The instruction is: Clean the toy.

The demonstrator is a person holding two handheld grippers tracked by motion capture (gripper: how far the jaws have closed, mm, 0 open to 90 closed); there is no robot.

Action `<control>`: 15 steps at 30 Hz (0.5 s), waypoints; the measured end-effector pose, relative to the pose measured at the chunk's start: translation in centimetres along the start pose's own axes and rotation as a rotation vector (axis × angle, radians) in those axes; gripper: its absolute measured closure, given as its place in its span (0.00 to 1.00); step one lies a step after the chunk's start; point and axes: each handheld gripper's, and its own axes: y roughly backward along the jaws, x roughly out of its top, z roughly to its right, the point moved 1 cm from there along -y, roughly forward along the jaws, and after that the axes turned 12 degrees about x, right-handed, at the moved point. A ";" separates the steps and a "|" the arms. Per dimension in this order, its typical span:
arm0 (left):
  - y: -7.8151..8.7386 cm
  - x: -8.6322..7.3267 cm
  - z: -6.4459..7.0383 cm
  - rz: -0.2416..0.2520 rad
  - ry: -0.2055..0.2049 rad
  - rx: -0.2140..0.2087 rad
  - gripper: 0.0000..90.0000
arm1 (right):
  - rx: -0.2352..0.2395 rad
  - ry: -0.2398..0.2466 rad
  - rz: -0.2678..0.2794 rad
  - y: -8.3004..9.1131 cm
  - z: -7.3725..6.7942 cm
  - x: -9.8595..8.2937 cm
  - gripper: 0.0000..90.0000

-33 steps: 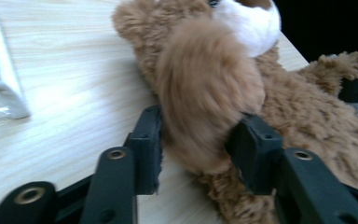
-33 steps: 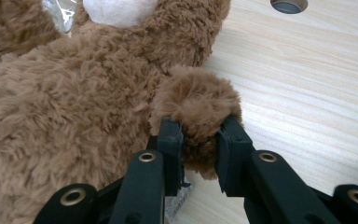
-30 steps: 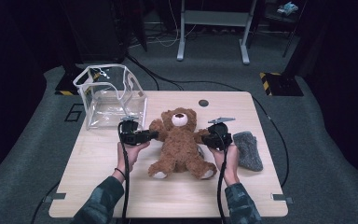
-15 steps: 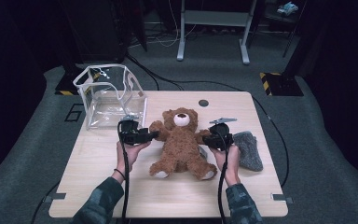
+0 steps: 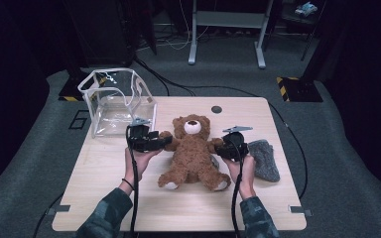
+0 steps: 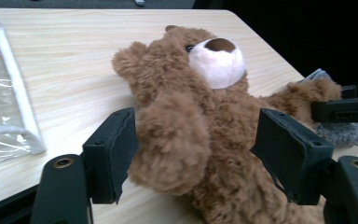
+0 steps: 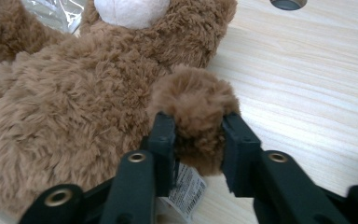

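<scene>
teddy bear (image 5: 193, 151) supine at counter (image 5: 104, 168) centre. right tongs (image 7: 196, 133) clamped on one paw; left tongs (image 6: 200, 154) apart, straddling other arm, w/ one jaw touching fur.

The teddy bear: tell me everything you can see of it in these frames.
The teddy bear is brown plush with shaggy fur, a pale muzzle and a dark nose. It lies on its back mid-table, head away from the person, arms and legs spread. The right tongs are shut on one paw, squeezing the fur; a printed tag shows beneath that arm. The left tongs stand open around the other arm. A grey cloth lies beside it, a clear bin farther off.
</scene>
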 end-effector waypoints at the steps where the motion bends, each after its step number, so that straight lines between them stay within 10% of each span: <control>1: 0.0 0.0 0.2 -0.001 0.000 -0.003 0.31 | 0.001 -0.006 0.002 0.2 -0.1 0.0 0.72; 15: -0.3 0.5 0.9 -0.006 -0.026 0.012 0.28 | 0.000 -0.009 0.053 3.1 0.8 -2.5 0.46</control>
